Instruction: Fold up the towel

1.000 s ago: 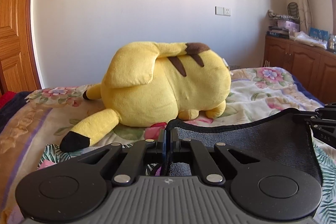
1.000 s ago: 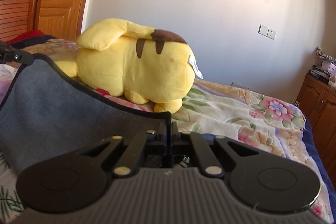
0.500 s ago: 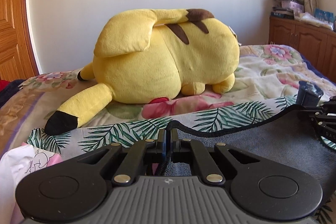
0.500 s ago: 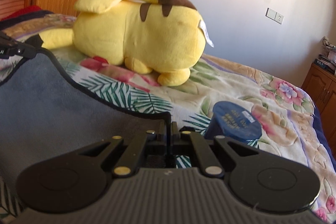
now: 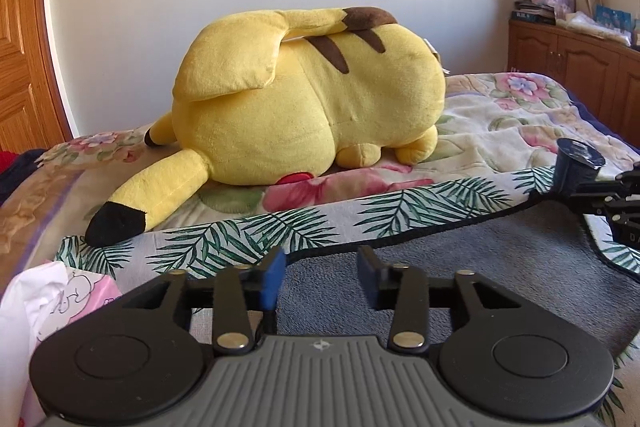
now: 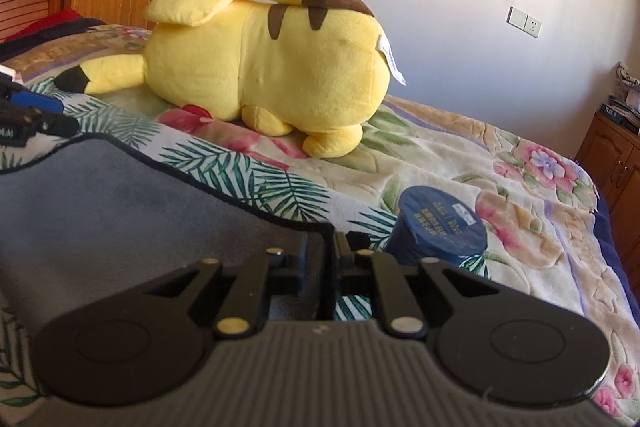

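Left wrist view: the left hand-held gripper (image 5: pixel 320 277), clamped on the towel (image 5: pixel 460 267) half a second ago, now stands wide open above its laid-down edge on the bed (image 5: pixel 500 131). The right hand-held gripper (image 6: pixel 334 251) has parted slightly, the corner loose between its jaws; this fold looks placed.

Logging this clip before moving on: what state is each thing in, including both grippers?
Left gripper: open, fingers apart above the towel.
Right gripper: slightly open, towel corner between the fingers.
Towel: grey, lying flat on the bedspread.
Plush toy: lying on its side.
Blue tub: lid on, standing beside the towel corner.
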Motion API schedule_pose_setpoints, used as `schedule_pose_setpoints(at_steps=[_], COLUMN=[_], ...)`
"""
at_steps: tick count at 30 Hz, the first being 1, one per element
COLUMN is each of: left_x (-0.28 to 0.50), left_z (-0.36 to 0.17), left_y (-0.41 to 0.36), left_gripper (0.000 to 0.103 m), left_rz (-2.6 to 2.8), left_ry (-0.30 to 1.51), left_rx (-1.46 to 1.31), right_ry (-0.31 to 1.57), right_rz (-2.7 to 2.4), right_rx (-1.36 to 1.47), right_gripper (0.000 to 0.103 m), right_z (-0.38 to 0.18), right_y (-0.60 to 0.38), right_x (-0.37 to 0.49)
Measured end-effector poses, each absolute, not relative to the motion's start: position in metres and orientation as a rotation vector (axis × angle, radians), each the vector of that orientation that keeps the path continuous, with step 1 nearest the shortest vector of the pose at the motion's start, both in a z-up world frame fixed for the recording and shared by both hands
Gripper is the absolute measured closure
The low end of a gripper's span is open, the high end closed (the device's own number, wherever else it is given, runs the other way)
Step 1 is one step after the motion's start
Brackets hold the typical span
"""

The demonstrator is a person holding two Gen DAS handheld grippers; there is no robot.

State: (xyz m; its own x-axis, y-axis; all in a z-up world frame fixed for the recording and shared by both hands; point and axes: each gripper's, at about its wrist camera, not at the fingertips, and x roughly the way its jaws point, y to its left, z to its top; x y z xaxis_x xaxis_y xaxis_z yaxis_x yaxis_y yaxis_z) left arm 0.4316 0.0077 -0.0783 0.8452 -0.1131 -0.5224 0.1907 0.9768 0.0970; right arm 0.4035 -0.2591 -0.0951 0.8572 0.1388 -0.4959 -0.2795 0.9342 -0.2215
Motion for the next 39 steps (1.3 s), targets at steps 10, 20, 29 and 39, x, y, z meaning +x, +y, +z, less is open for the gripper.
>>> schedule_pose_setpoints(at_steps=[10,20,29,39], left_x=[0.385,0.333,0.291,0.241], left_z=[-0.064,-0.035,-0.016,-0.003], left_y=[0.007,0.006,0.001,-0.013], left_gripper=[0.067,0.063,0.058,0.054], left_rz=[-0.173,-0.186,-0.195,-0.232], left_ry=[0.576,0.58,0.587,0.586], left_rx=[0.106,0.104,0.133,0.145], right_ry=[0.518,0.532,0.522,0.513], right_rz=[0.255,0.278,0.269,0.254], right_rx=[-0.231,-0.19,-0.13,-0.1], right_gripper=[0.066,0.066,0.054,0.05], right_z=[-0.074,-0.05,-0.026,-0.01], right_y=[-0.256,-0.252,-0.259,-0.262], right_x=[0.36,0.308,0.269,0.237])
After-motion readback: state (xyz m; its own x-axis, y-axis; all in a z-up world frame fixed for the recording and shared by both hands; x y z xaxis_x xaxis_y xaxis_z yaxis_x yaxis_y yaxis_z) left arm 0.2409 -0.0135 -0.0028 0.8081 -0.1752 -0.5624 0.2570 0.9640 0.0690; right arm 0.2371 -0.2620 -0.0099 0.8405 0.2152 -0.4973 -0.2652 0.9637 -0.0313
